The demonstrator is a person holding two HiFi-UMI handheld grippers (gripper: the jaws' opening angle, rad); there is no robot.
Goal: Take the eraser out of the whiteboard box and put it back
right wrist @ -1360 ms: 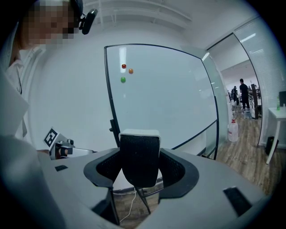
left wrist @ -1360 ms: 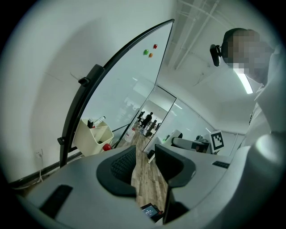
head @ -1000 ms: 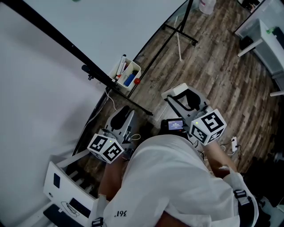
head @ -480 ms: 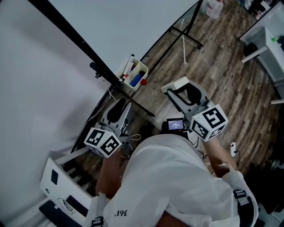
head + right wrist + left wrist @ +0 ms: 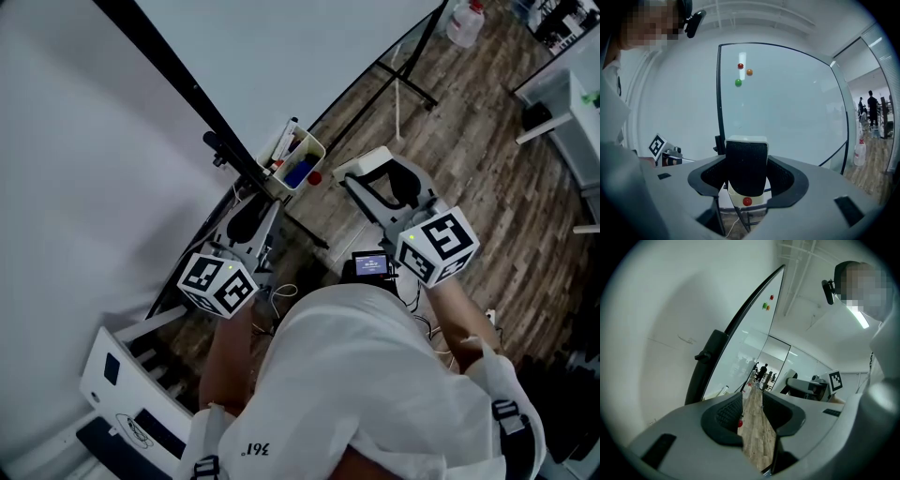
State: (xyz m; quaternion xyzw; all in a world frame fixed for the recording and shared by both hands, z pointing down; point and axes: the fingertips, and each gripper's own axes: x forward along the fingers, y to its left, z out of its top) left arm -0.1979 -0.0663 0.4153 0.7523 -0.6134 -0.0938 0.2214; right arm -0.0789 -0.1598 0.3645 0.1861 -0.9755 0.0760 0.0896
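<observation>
Eraser (image 5: 746,161) sits pinched between our right gripper's (image 5: 746,169) jaws, dark face toward us, hiding most of the box (image 5: 736,199) just beyond them. Our left gripper's (image 5: 752,401) jaws stand spread, only floor (image 5: 757,437) between.

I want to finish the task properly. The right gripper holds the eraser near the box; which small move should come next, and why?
Probably ease the right gripper forward until it is over the whiteboard box. Its jaws are shut on the eraser, which in the head view hangs short of the box's open top, not above it.
</observation>
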